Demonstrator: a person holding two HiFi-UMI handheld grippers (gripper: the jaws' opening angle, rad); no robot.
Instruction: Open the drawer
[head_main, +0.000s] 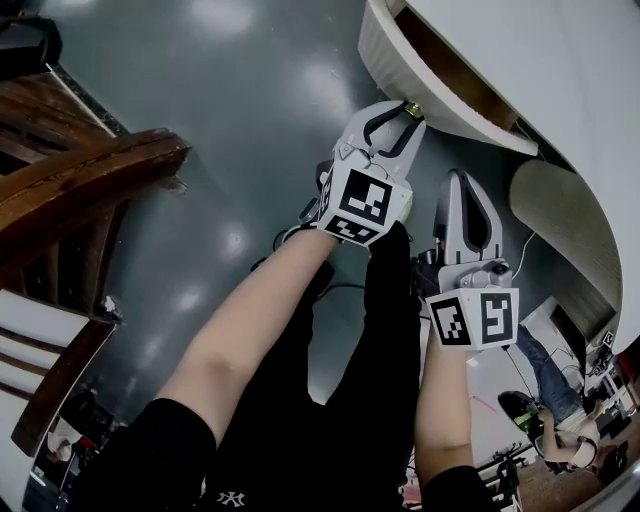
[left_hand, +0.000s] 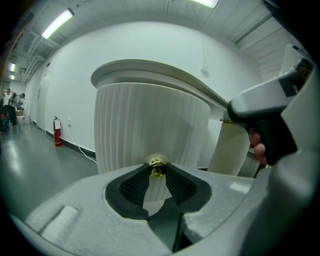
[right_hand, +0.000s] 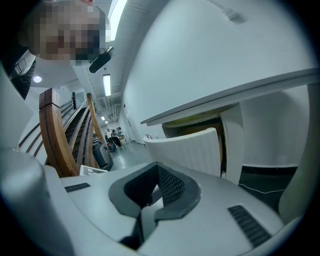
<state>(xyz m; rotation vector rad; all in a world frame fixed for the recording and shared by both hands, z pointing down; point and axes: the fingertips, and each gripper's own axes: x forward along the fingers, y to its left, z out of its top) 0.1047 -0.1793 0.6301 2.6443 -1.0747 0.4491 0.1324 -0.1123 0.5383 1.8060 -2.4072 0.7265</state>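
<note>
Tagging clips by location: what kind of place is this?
Probably a lobby or open hall in an office-type building: it has a curved white reception-style desk, a wooden staircase and a fire extinguisher.

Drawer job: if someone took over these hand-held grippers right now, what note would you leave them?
Left hand-held gripper: shut on the gold knob of the ribbed white drawer front.
Right hand-held gripper: tips together, empty, beside the left one and clear of the drawer.
Done: the drawer is already partway out from under the desk top, and its inside shows.
Left: probably pull it further out, then release the knob.
</note>
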